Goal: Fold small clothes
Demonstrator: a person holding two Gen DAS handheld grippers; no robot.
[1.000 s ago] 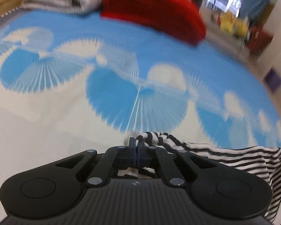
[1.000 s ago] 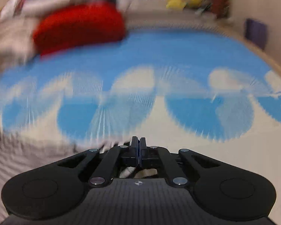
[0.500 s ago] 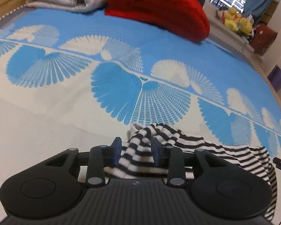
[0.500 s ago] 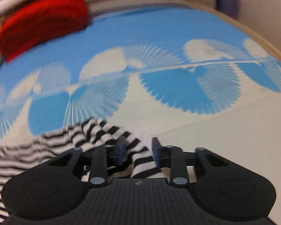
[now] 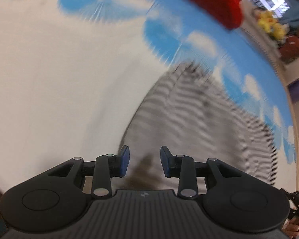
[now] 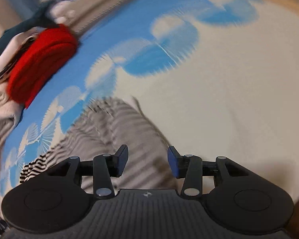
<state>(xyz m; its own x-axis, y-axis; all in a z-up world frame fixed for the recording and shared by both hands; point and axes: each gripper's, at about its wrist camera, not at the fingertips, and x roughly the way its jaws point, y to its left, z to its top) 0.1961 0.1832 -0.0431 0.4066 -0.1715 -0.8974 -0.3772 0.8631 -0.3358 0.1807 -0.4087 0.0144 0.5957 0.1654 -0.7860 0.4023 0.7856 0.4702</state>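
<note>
A black-and-white striped garment (image 5: 199,115) lies spread on the blue-and-white patterned cloth (image 5: 59,69), blurred by motion. My left gripper (image 5: 145,162) is open and empty, above the garment's near left edge. In the right wrist view the same garment (image 6: 113,131) lies ahead and to the left. My right gripper (image 6: 147,162) is open and empty, above the garment's near right edge.
A folded red knit (image 5: 205,2) lies at the far edge, also in the right wrist view (image 6: 39,59). Folded pale clothes (image 6: 0,109) sit beside it. Yellow plush toys (image 5: 271,22) and a purple box (image 5: 297,89) stand beyond the surface.
Both grippers opened and let go of the striped garment, which now lies on the cloth. Both have pulled back and tilted, and the views are blurred.
</note>
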